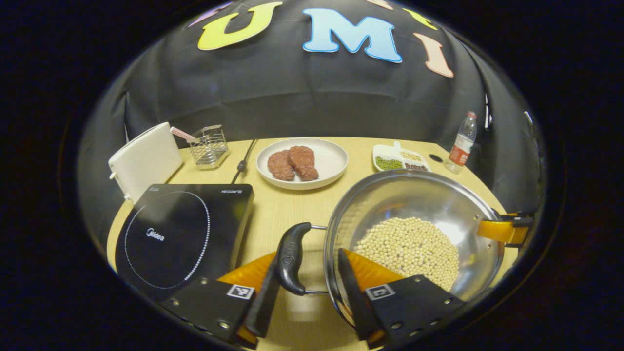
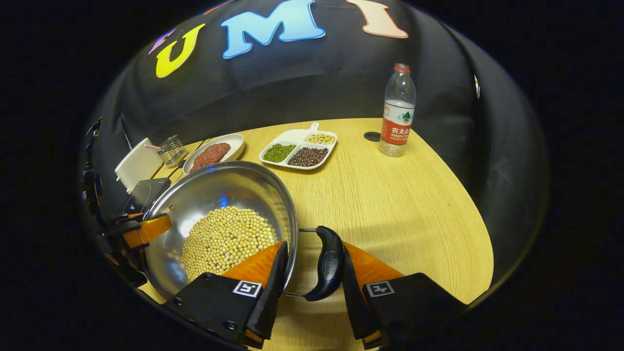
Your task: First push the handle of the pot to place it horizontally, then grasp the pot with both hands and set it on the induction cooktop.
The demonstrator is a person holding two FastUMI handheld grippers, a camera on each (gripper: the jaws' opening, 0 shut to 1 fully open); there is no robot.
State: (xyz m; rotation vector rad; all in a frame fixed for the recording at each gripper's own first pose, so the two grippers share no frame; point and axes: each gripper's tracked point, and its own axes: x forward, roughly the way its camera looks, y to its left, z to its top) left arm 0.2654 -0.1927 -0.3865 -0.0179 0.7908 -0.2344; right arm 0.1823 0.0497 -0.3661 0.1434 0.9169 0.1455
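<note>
A steel pot [image 1: 414, 197] holding soybeans [image 1: 409, 246] is on the wooden table, just right of the black induction cooktop [image 1: 180, 234]. My left gripper [image 1: 308, 265] straddles the pot's black left handle [image 1: 291, 258]: one finger presses the handle's outer side, the other lies inside the pot wall. My right gripper [image 2: 312, 265] holds the opposite handle [image 2: 330, 263] the same way, one finger inside the pot [image 2: 219, 187] and one outside the handle. Across the pot each view shows the other gripper at the far rim. Whether the pot is off the table I cannot tell.
Behind the pot stands a white plate [image 1: 331, 156] with two pieces of meat, and a divided tray [image 1: 396, 151] of beans. A water bottle [image 1: 460, 144] is at the far right, a wire basket [image 1: 208, 146] and a white board [image 1: 146, 158] at the far left.
</note>
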